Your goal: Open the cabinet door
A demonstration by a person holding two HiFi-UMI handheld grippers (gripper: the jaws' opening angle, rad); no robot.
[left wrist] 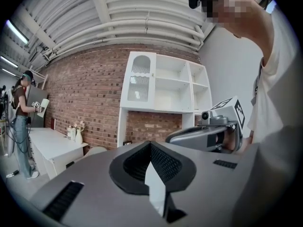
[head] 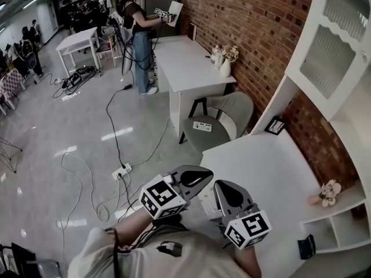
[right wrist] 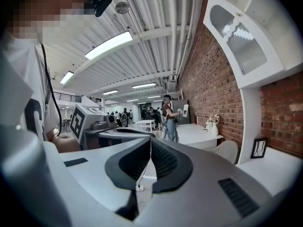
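The white cabinet door (head: 327, 45), with an arched top and ribbed glass panes, hangs high on the brick wall at the upper right. It covers the left compartment of the wall cabinet (left wrist: 138, 82) and looks closed (right wrist: 241, 41). My left gripper (head: 200, 178) and right gripper (head: 229, 198) are held side by side low in the head view, near the front edge of a white desk (head: 272, 172) and well below the door. The left gripper (left wrist: 150, 145) is shut on nothing, and so is the right gripper (right wrist: 150, 141).
Under the cabinet are open shelves with a pink flower (head: 327, 193) and a small picture frame (head: 275, 125). A grey chair (head: 217, 123) and a second white table with vases (head: 226, 59) stand along the wall. Cables and a power strip (head: 122, 171) lie on the floor. A person (head: 139, 33) stands farther back.
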